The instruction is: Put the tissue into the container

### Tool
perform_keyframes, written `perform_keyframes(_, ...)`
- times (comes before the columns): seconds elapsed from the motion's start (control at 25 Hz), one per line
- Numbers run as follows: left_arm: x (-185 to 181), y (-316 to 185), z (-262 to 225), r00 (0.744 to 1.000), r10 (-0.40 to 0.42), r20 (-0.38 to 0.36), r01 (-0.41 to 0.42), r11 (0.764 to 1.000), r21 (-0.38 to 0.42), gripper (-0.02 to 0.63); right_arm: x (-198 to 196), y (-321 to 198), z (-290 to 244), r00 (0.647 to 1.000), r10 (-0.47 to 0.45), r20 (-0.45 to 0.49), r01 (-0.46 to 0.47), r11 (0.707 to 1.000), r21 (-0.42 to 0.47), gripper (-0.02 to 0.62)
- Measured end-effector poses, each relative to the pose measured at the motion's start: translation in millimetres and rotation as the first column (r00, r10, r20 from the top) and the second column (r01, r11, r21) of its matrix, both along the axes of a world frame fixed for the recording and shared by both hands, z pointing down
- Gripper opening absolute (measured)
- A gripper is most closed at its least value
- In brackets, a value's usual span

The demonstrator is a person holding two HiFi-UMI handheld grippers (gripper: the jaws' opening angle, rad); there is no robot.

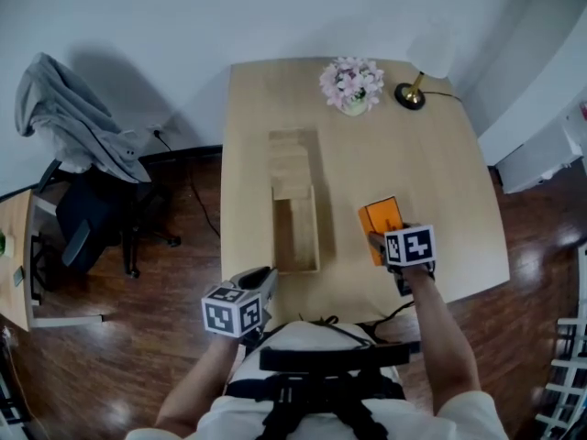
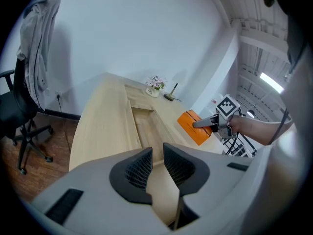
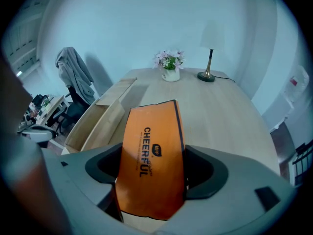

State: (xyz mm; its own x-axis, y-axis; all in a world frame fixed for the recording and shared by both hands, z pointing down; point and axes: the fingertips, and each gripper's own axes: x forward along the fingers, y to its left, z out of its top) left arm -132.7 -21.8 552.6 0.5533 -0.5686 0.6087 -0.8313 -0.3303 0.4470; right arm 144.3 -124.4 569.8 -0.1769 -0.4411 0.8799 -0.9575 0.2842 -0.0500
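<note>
While R hand-held gripper [image 3: 152, 166] pinches orange tissue pack [image 3: 149, 131], L hand-held gripper [image 2: 157, 159] narrowly apart, empty.

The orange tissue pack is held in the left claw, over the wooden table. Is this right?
Wrong claw. The orange tissue pack is held in the right claw, over the wooden table. The right gripper view shows it between the jaws.

The table [image 1: 440, 181] is bare between the orange tissue pack [image 1: 379, 216] and the open wooden container [image 1: 315, 236]. The flower pot [image 1: 352, 88] and lamp [image 1: 411, 92] stand well apart, in the upper frame.
</note>
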Motion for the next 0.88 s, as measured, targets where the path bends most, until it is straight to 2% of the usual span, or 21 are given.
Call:
perform_keyframes(0.28,-23,-4,4,1.000,0.013,-0.005,-0.013,1.000,-0.008,0.072,-57,8,-16,0.998,0.047,0.041,-0.048,0.999,0.019,0.386)
perform_keyframes(0.48,-33,-5,6,1.000,0.019,-0.016,-0.020,1.000,-0.011,0.072,-78,9,-22,0.997,0.066,0.033,-0.066,0.997,0.029,0.382)
perform_keyframes(0.64,-42,-5,7,1.000,0.021,-0.022,-0.021,1.000,-0.010,0.072,-97,6,-38,0.996,0.079,0.038,-0.082,0.994,0.073,0.379)
perform_keyframes(0.88,-52,-5,9,0.999,0.028,-0.029,-0.028,1.000,-0.012,0.072,-151,2,-55,0.995,0.043,0.087,-0.054,0.991,0.122,0.374)
